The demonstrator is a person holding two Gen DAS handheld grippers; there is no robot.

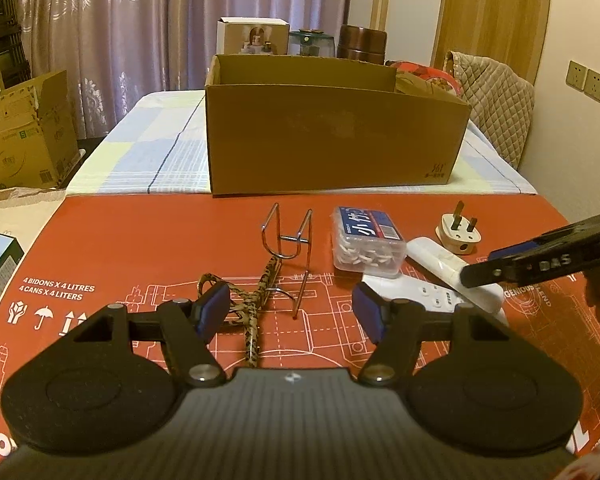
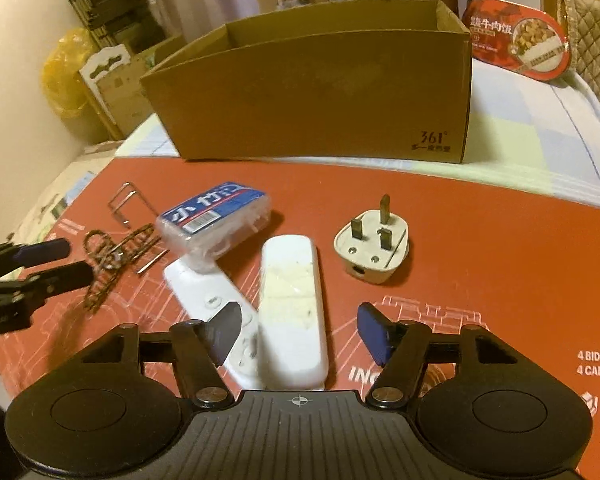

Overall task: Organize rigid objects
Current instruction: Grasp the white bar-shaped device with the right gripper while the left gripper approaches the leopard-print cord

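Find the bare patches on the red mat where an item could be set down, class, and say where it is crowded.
Bare: left of the wire rack, and right of the plug. Crowded: the clear box and two white remotes overlap in the middle.

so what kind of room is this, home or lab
Most likely a home room, perhaps a dining or living area: long curtains behind the table, a quilted cover on a chair, and a packaged rice meal near the cardboard box.

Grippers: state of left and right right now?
Left gripper: open, holding nothing, above the wire rack.
Right gripper: open, around the white remote, not clamped.
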